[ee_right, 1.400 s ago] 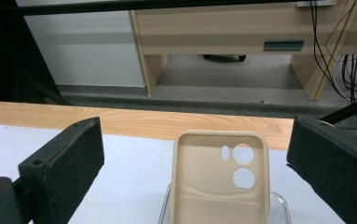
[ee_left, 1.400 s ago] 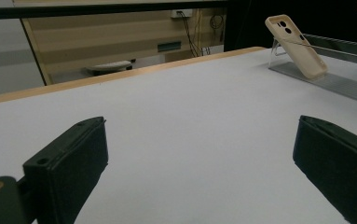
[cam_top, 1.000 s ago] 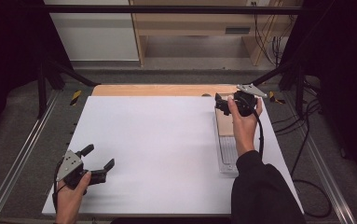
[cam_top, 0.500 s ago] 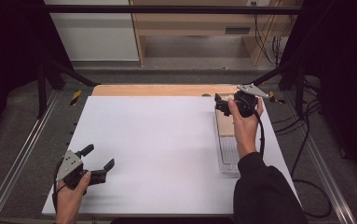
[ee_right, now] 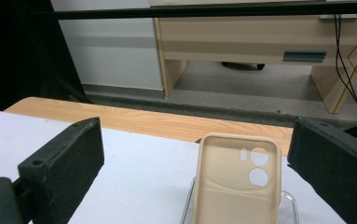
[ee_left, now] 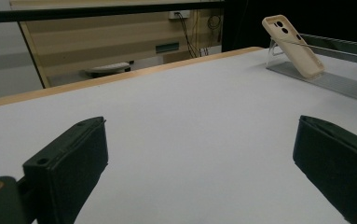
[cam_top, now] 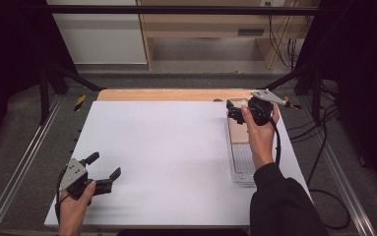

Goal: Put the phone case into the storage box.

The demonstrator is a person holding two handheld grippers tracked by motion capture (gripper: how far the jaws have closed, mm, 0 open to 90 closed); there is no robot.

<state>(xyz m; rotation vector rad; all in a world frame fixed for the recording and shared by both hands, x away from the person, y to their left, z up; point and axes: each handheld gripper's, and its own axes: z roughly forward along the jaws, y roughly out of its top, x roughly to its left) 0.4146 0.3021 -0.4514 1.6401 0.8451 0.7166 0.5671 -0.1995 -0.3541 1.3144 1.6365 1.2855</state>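
Beige plastic is what I am after: a phone case leaning on a clear stand at the right side of the white tabletop. From the high view, my right tool hangs just over the case's top edge, while my left tool rests near the front left corner, well apart from it.

Through the left gripper view, the left tool has its jaws spread wide over bare tabletop, and the case stands tilted far off on its stand.

Through the right gripper view, the right tool is spread too, holding nothing, with the case between and just beyond its jaws.

I judge this as the approach to a grasp. Next I should ease the right tool down and close it across the case's side edges without tipping the stand.
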